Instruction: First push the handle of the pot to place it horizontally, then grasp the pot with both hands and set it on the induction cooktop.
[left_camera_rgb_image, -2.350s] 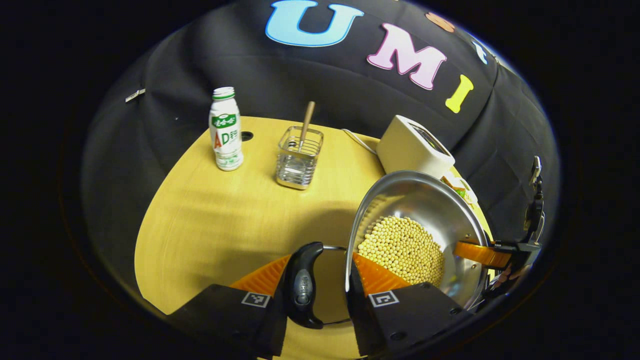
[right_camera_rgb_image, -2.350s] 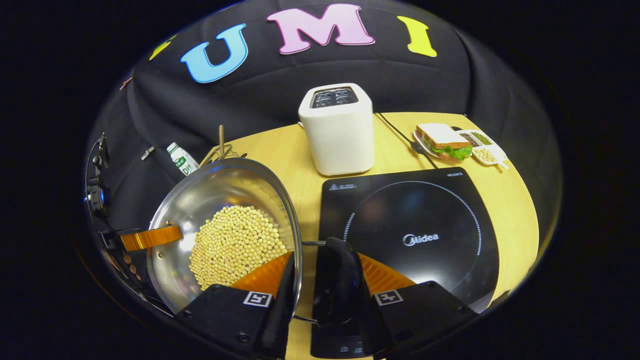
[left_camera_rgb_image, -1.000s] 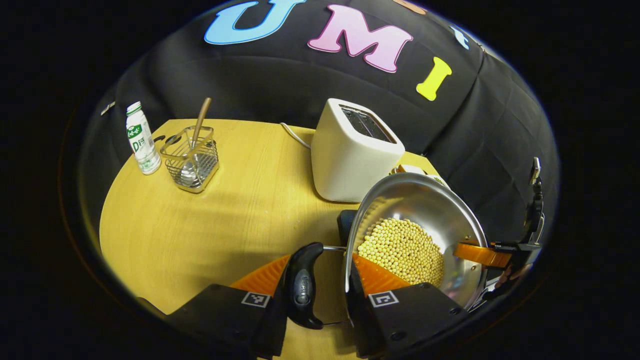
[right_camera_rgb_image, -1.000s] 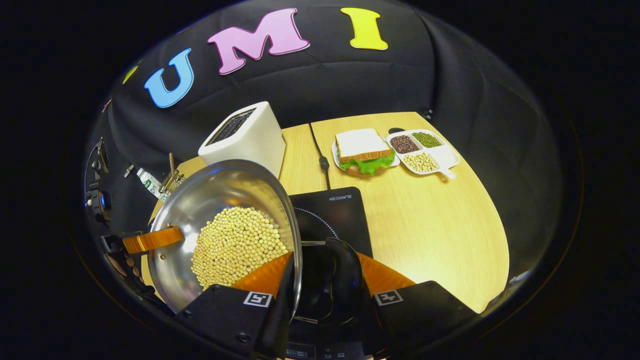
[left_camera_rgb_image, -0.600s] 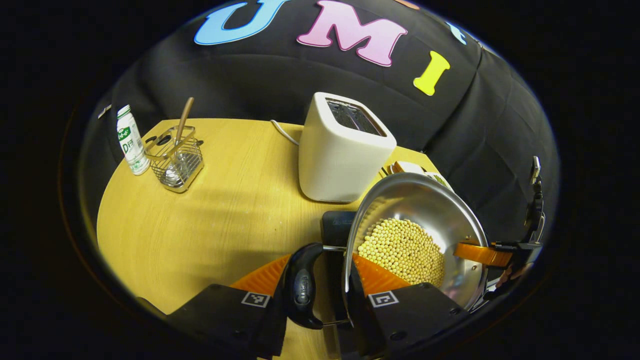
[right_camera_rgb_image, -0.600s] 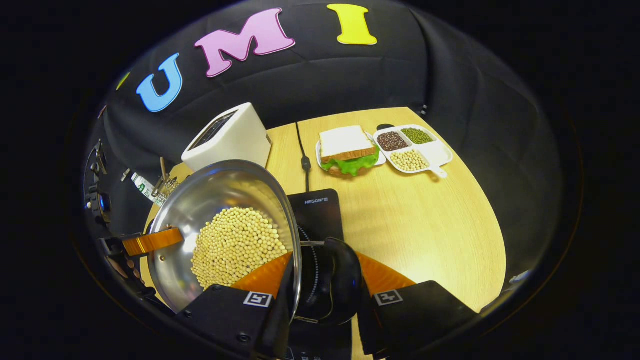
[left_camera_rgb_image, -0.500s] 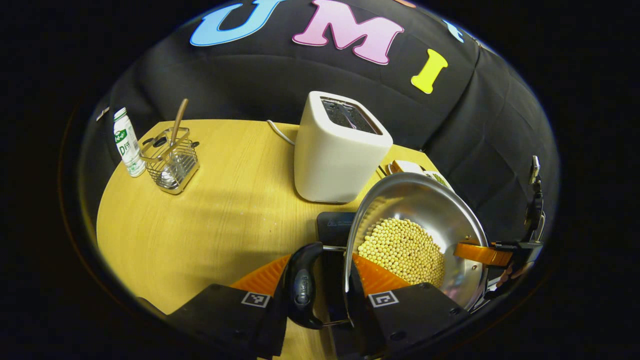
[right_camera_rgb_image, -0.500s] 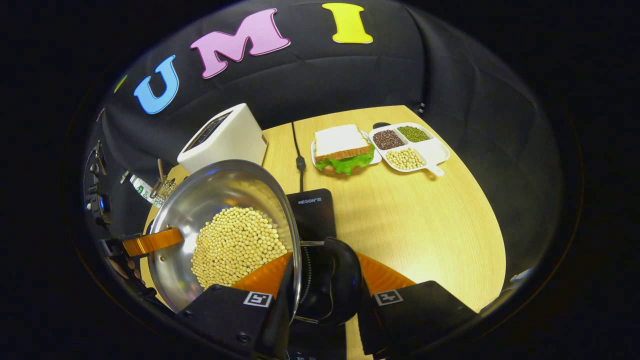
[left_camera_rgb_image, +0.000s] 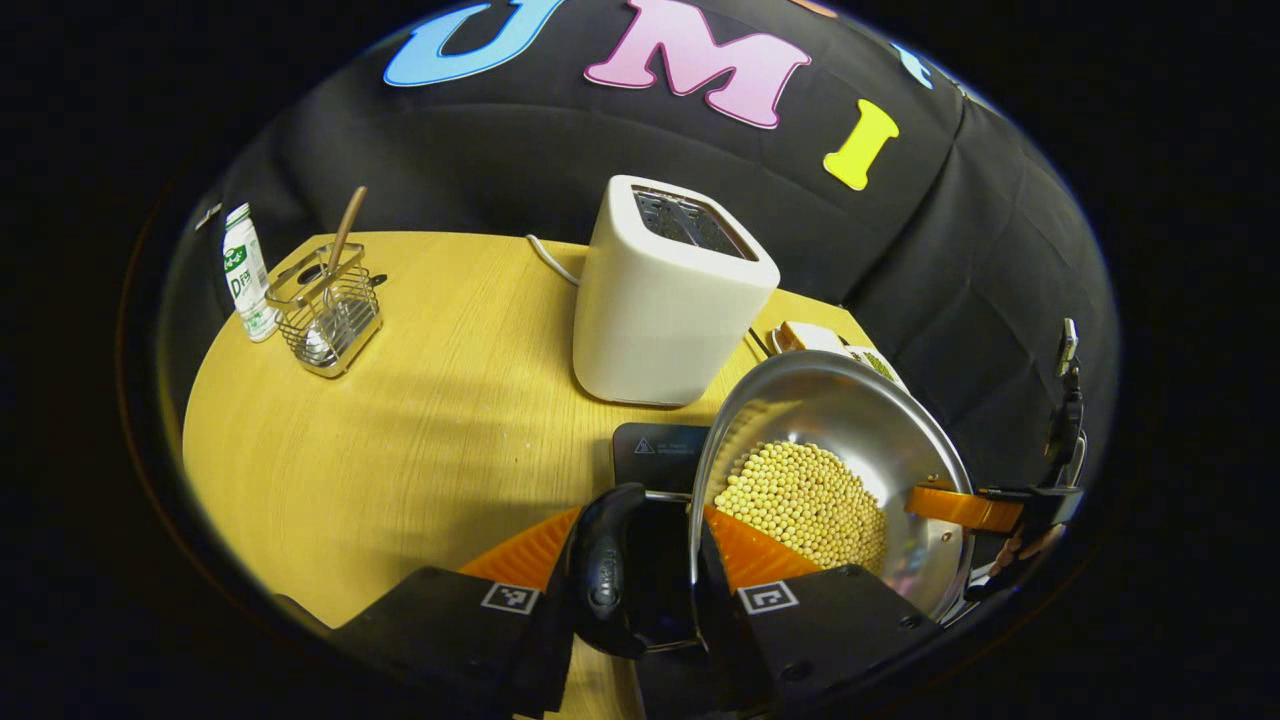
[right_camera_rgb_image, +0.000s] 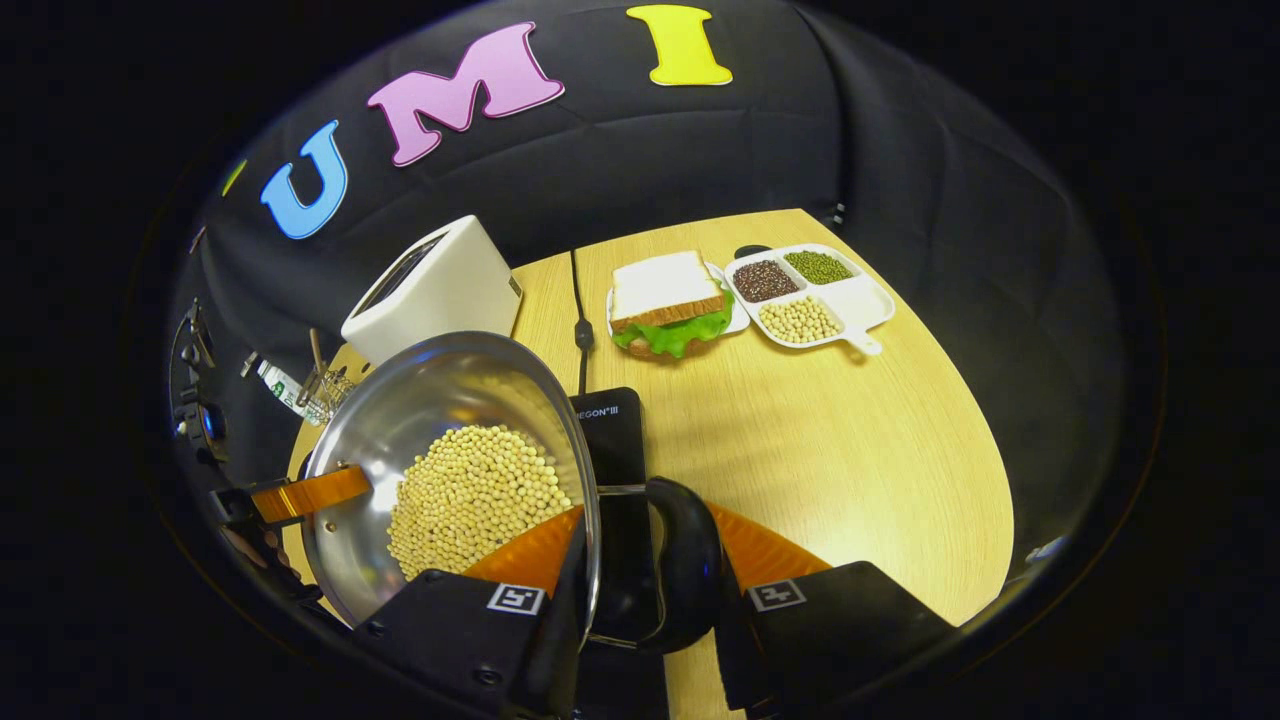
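In the left gripper view, the left hand-held gripper (left_camera_rgb_image: 632, 560) clamps the pot (left_camera_rgb_image: 860, 420) by its black side handle (left_camera_rgb_image: 600, 575). The pot, full of soybeans (left_camera_rgb_image: 805, 500), is held over a corner of the induction cooktop (left_camera_rgb_image: 655, 452), in front of the toaster (left_camera_rgb_image: 665, 290) on the bench (left_camera_rgb_image: 400, 440).

In the right gripper view, the right hand-held gripper (right_camera_rgb_image: 645, 570) grips the other handle (right_camera_rgb_image: 690, 565). A sandwich (right_camera_rgb_image: 668, 300) and a divided dish (right_camera_rgb_image: 815, 292) lie near the bench's far edge.
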